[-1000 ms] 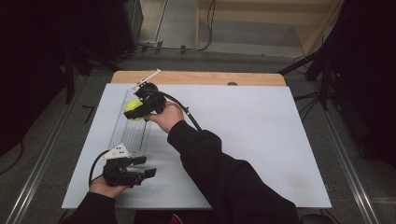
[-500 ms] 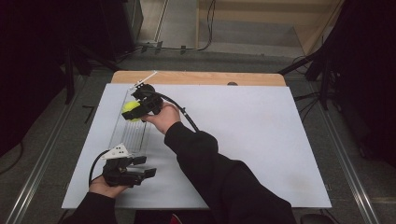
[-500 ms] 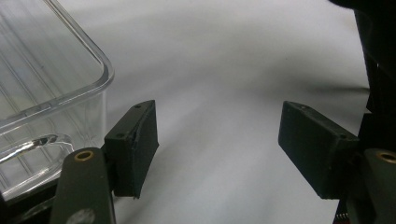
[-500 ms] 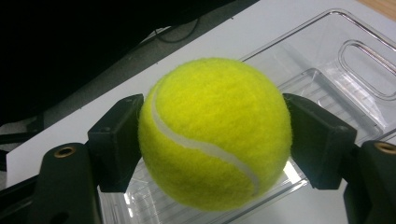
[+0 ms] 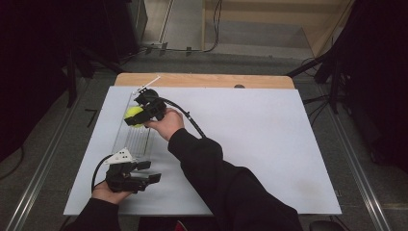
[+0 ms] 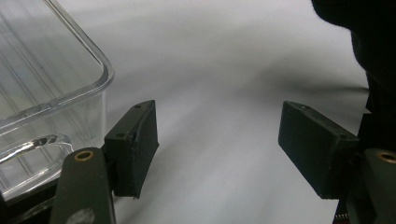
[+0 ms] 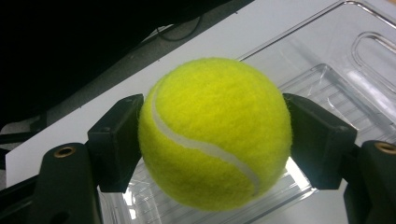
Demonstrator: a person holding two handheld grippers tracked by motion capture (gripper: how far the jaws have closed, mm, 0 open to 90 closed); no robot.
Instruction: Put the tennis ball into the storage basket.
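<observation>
A yellow tennis ball (image 7: pixel 215 133) sits squeezed between the jaws of my right gripper (image 7: pixel 212 140), held above a clear plastic bin (image 7: pixel 336 79). From above, the ball (image 5: pixel 133 114) and right gripper (image 5: pixel 137 115) hang over the far part of the bin (image 5: pixel 132 139) at the table's left. My left gripper (image 5: pixel 146 172) rests near the front left of the white table (image 5: pixel 269 144), just this side of the bin. Its jaws stand apart with nothing between them, and the left gripper (image 6: pixel 217 144) has the bin's corner (image 6: pixel 56 88) at its left.
A black cable (image 5: pixel 190 120) runs from the right gripper along the person's sleeve (image 5: pixel 226 178), which crosses the table's middle. A wooden strip (image 5: pixel 202 80) edges the far side of the table. Dark floor and rails surround it.
The right gripper with the ball has shifted slightly toward the left and far end of the bin. The left gripper has stayed where it was.
</observation>
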